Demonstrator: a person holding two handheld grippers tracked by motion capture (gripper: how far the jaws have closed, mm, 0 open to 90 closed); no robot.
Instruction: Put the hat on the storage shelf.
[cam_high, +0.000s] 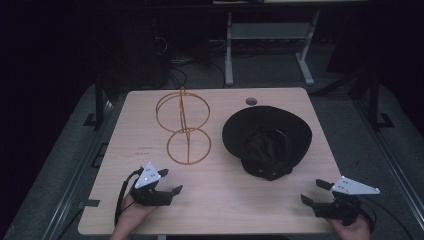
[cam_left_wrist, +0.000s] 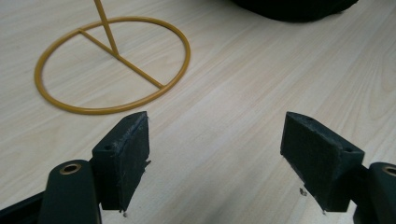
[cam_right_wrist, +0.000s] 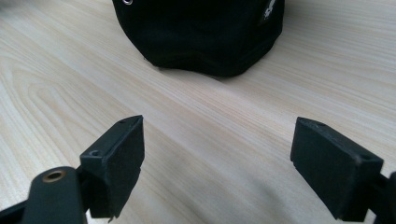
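Observation:
A black brimmed hat lies on the right half of the light wooden table, its crown sagging toward the front. To its left stands a gold wire stand with a round base ring and an upright ring on top. My left gripper rests near the front left edge, open, with nothing between its jaws; the base ring lies just beyond it. My right gripper sits at the front right, open and holding nothing, pointing at the hat a short way ahead.
A round cable hole is in the table's back edge. Behind the table are a white desk frame and cables on a dark floor. Bare wood lies between the two grippers.

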